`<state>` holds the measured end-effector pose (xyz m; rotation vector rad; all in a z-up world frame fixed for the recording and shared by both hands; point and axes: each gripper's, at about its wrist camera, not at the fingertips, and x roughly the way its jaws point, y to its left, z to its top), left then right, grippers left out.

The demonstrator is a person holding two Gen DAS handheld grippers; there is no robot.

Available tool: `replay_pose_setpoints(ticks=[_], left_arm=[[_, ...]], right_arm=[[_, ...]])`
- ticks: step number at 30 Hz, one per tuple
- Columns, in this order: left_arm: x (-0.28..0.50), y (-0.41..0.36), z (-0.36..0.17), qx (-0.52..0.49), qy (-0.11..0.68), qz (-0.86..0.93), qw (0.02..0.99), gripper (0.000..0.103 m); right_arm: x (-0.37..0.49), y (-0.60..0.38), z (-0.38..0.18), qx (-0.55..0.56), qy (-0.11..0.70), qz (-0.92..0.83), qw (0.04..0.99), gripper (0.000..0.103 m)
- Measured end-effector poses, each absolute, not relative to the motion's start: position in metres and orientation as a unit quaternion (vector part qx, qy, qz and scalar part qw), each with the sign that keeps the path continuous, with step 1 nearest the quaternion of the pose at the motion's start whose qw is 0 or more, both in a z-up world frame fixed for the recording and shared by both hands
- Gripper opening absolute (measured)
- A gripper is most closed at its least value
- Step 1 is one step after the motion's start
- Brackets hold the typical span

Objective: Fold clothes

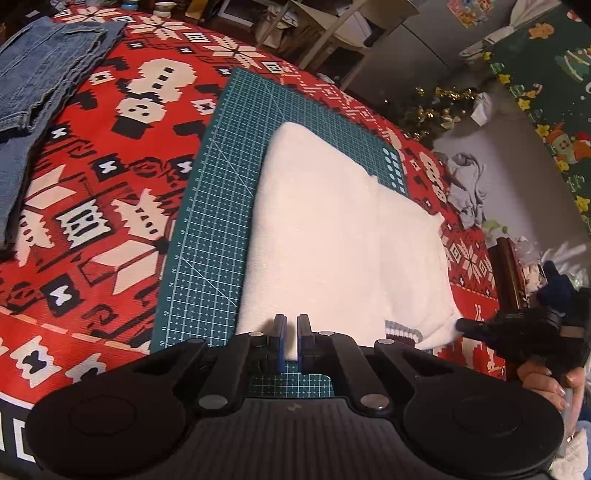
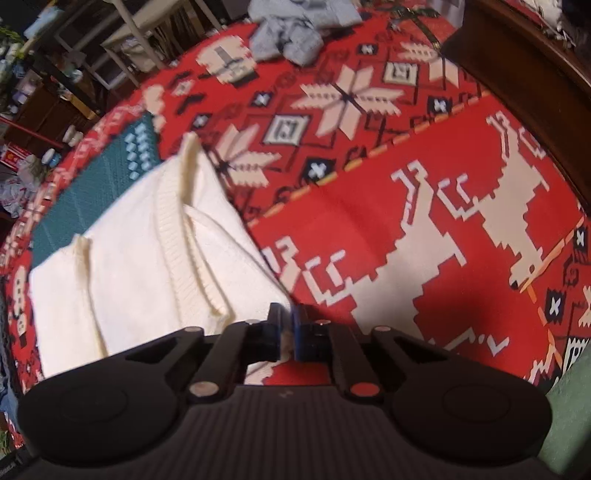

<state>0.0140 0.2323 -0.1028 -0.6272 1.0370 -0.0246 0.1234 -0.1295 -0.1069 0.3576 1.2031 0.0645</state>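
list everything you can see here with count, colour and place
knitted sweater: one, cream white with a striped cuff, folded on the mat
gridded cutting mat: one, teal green, on the tablecloth under the sweater
patterned tablecloth: one, red with white and black motifs, covering the table
denim jeans: one, blue, far left of the table
crumpled garment: one, pale grey, far edge of the table
left gripper: one, black with blue pads, nearly closed at the sweater's near edge
right gripper: one, black, pinching the sweater's corner
hand: one, holding the right gripper
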Motion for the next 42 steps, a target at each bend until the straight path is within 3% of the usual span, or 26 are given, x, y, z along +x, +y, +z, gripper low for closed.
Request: replay_pose_setpoints(ticks=[10, 14, 21, 25, 27, 28, 29, 32, 34, 39, 42], left_arm=[[-0.001, 0.273, -0.077, -0.335, 0.439, 0.037, 0.833, 0.004], [-0.009, 0.294, -0.071, -0.365, 0.417, 0.045, 0.831, 0.003], [-0.009, 0.311, -0.075, -0.403, 0.411, 0.037, 0.817, 0.004], [-0.002, 0.309, -0.082, -0.407, 0.422, 0.019, 0.81, 0.004], [0.002, 0.307, -0.085, -0.407, 0.429, 0.012, 0.806, 0.012], [0.004, 0.305, -0.086, -0.408, 0.433, 0.009, 0.803, 0.026], [0.005, 0.303, -0.087, -0.409, 0.436, 0.003, 0.802, 0.033], [0.008, 0.297, -0.089, -0.405, 0.443, -0.012, 0.8, 0.037], [0.007, 0.293, -0.089, -0.401, 0.444, -0.018, 0.801, 0.039], [0.004, 0.283, -0.087, -0.4, 0.425, -0.04, 0.811, 0.034], [0.007, 0.277, -0.088, -0.402, 0.418, -0.058, 0.812, 0.018]], right_arm=[[0.075, -0.06, -0.02, 0.158, 0.44, 0.184, 0.865, 0.005], [0.046, 0.01, -0.006, 0.107, 0.432, 0.261, 0.857, 0.005], [0.023, 0.113, -0.065, 0.009, 0.489, 0.304, 0.817, 0.006], [0.021, 0.114, -0.092, 0.019, 0.509, 0.3, 0.806, 0.007], [0.024, 0.105, -0.088, 0.05, 0.511, 0.305, 0.802, 0.012], [0.026, 0.101, -0.085, 0.063, 0.51, 0.308, 0.801, 0.012], [0.024, 0.099, -0.082, 0.066, 0.505, 0.311, 0.802, 0.014], [0.022, 0.089, -0.074, 0.063, 0.491, 0.321, 0.807, 0.027], [0.023, 0.081, -0.064, 0.062, 0.485, 0.326, 0.809, 0.028], [0.03, 0.058, -0.045, 0.055, 0.482, 0.313, 0.817, 0.031], [0.037, 0.038, -0.036, 0.051, 0.477, 0.295, 0.826, 0.031]])
